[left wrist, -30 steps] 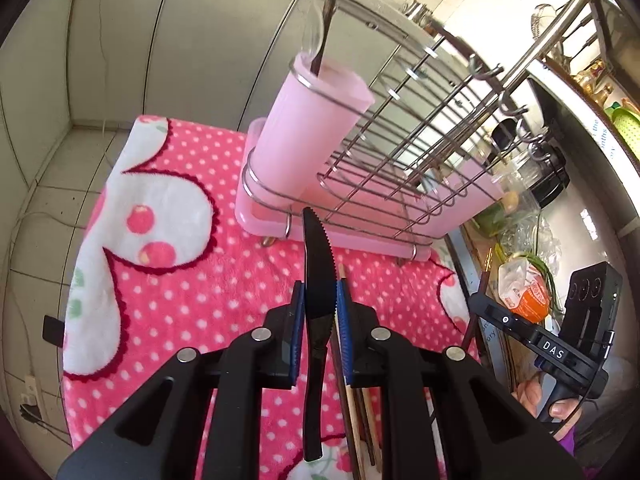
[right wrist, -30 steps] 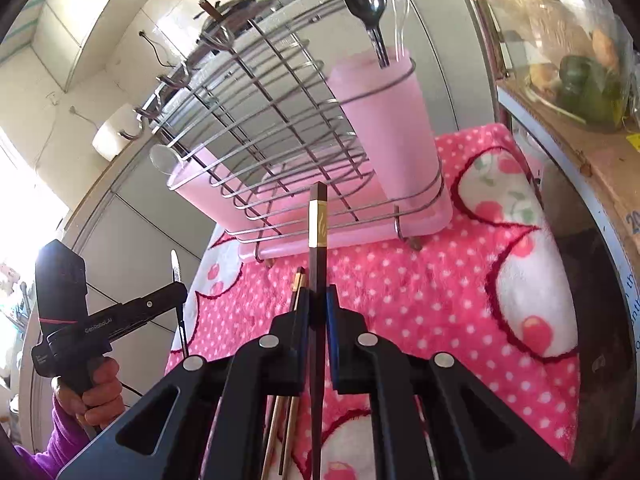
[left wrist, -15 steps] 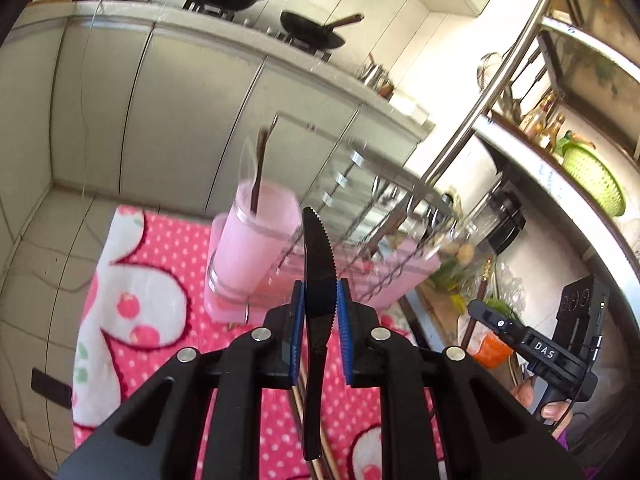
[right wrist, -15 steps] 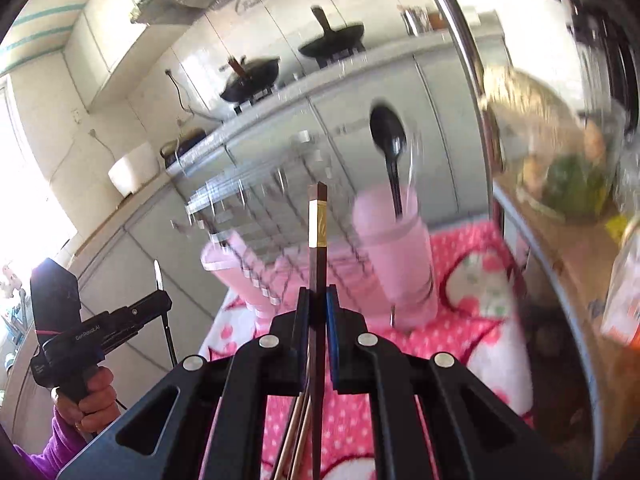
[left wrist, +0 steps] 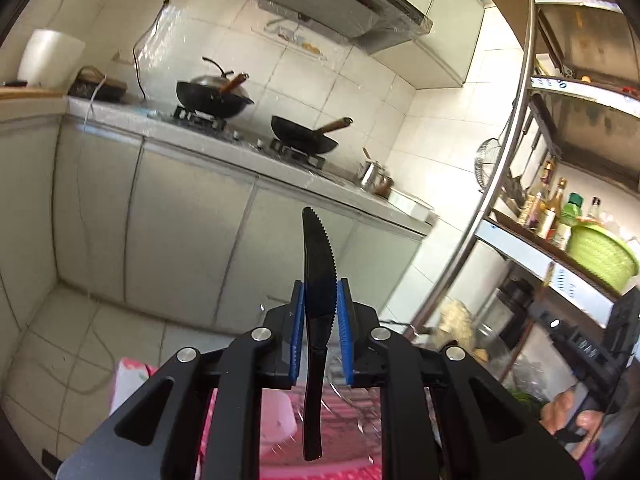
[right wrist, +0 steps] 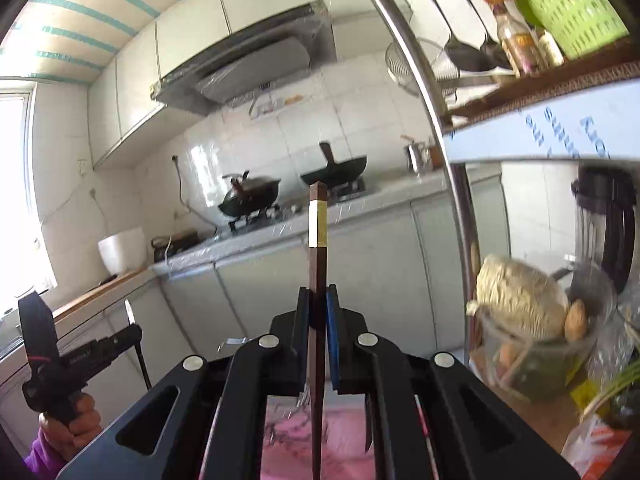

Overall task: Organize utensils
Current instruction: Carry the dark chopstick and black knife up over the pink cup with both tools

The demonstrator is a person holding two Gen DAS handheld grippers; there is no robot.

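Tilting upward from half a second ago, both grippers now face the stove, left gripper (left wrist: 319, 318) clamped on the black knife (left wrist: 316, 280), right gripper (right wrist: 319, 320) on the chopstick (right wrist: 318, 264), with the pink holder (left wrist: 276, 420) dropped low, suggesting insertion comes next.

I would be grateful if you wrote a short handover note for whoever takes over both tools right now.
Left tool: shut on the black serrated knife, blade pointing up.
Right tool: shut on a dark chopstick with a gold band, held upright.
Both are raised and face the stove counter; only a blurred bit of pink shows below them, so the holder cannot be made out.
Done: both utensils picked up.
Left: lower each into the holder, probably one at a time.
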